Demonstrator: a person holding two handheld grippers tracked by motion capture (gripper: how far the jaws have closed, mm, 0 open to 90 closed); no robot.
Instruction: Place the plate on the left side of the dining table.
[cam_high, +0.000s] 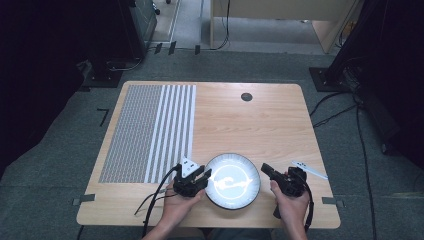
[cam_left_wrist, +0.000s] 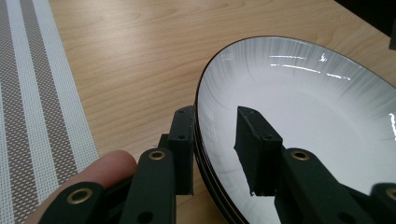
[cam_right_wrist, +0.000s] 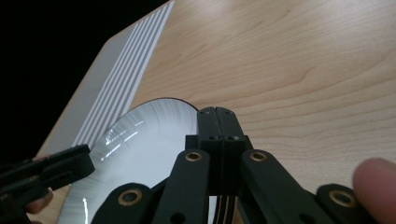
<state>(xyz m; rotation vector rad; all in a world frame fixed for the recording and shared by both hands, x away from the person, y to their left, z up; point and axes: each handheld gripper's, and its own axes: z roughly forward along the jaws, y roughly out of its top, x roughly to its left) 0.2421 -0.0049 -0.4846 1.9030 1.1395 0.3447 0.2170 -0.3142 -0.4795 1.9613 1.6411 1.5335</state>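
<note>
A white plate (cam_high: 232, 180) with a dark rim lies on the wooden table near its front edge. My left gripper (cam_high: 202, 175) is at the plate's left rim. In the left gripper view the plate (cam_left_wrist: 317, 121) has its rim between the jaws of my left gripper (cam_left_wrist: 215, 114): one jaw is outside against the edge, the other stands inside over the white surface with a gap. My right gripper (cam_high: 265, 167) is just right of the plate. In the right gripper view my right gripper (cam_right_wrist: 215, 112) has its jaws pressed together with nothing between them, beside the plate (cam_right_wrist: 140, 149).
A grey and white striped placemat (cam_high: 150, 132) covers the table's left part. A white utensil (cam_high: 309, 169) lies near the right edge. A small dark round cap (cam_high: 246, 97) sits at the far middle. Bare wood stretches beyond the plate.
</note>
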